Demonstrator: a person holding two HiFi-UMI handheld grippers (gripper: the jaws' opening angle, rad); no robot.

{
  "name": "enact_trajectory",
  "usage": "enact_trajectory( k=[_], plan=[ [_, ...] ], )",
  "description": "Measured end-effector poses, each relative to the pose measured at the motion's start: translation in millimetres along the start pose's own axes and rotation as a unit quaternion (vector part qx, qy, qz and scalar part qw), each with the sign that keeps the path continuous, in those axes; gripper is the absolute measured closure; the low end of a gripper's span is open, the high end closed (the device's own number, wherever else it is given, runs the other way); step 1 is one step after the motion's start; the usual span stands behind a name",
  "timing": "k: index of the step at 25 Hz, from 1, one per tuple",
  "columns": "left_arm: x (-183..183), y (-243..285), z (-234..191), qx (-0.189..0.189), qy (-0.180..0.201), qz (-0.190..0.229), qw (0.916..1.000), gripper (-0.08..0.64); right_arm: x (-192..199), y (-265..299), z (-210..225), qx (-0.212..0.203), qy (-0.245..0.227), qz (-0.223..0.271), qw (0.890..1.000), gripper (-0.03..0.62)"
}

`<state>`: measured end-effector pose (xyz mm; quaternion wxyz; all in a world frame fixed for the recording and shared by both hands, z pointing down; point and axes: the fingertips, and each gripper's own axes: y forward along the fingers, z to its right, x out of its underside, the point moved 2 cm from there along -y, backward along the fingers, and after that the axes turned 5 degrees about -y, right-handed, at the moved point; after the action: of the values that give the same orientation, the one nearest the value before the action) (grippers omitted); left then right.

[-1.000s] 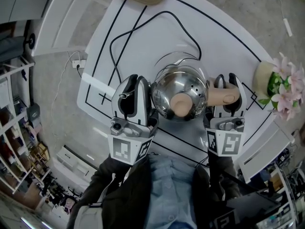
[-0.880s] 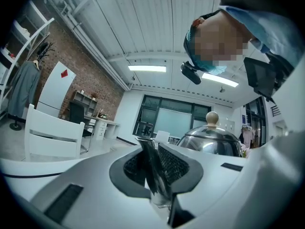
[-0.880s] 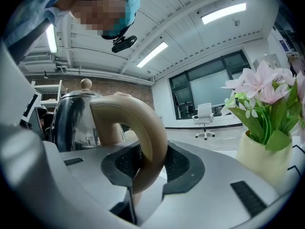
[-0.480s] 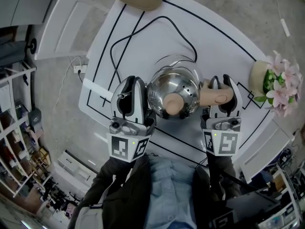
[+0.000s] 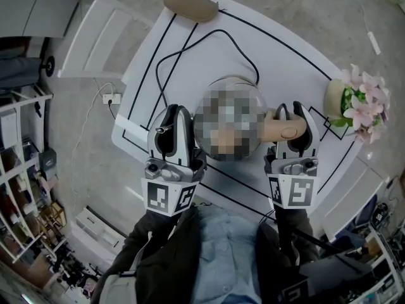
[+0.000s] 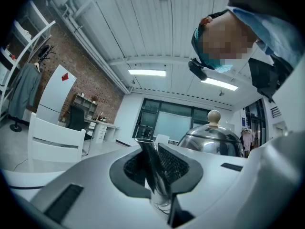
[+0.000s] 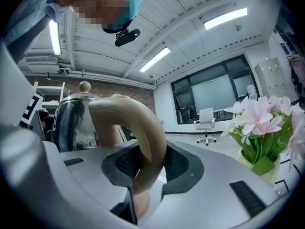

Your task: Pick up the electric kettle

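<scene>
The electric kettle (image 6: 214,140) is polished steel with a beige knob (image 6: 214,116) and a beige loop handle (image 5: 280,130). It hangs between my two grippers above the white table (image 5: 285,62). My left gripper (image 5: 176,113) is shut on the steel spout (image 6: 153,168), which stands upright between its pads. My right gripper (image 5: 291,111) is shut on the handle (image 7: 143,132), which fills the gap between its jaws. In the head view a mosaic patch hides most of the kettle's body.
A black cord (image 5: 190,49) loops over the table behind the kettle. A beige oval object (image 5: 192,5) lies at the far edge. A pot of pink flowers (image 5: 355,103) stands at the right. A white chair (image 5: 104,40) is on the left.
Both grippers have risen together with the kettle held between them. The kettle now stands higher above the table and its cord.
</scene>
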<state>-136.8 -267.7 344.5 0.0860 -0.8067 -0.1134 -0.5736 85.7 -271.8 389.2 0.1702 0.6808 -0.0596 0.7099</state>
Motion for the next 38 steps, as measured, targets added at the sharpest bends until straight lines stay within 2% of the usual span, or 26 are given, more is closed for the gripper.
enact_trajectory(
  k=[16,20,38],
  plan=[
    [-84.7,-57.2,48.8,0.026,0.009,0.081,0.9963,0.508,-88.4,-66.0,-22.0,0.004,-0.029,0.066,0.997,0.479],
    [-101.9,-73.4,60.0,0.029,0.010,0.081,0.9962,0.508,-104.3,-86.4,-28.9,0.008,-0.029,0.066,0.997,0.479],
    [-115.1,-95.6,77.0,0.034,0.006,0.086,0.9957,0.508,-123.8,-112.8,-32.7,0.015,-0.044,0.071,0.996,0.479]
  ],
)
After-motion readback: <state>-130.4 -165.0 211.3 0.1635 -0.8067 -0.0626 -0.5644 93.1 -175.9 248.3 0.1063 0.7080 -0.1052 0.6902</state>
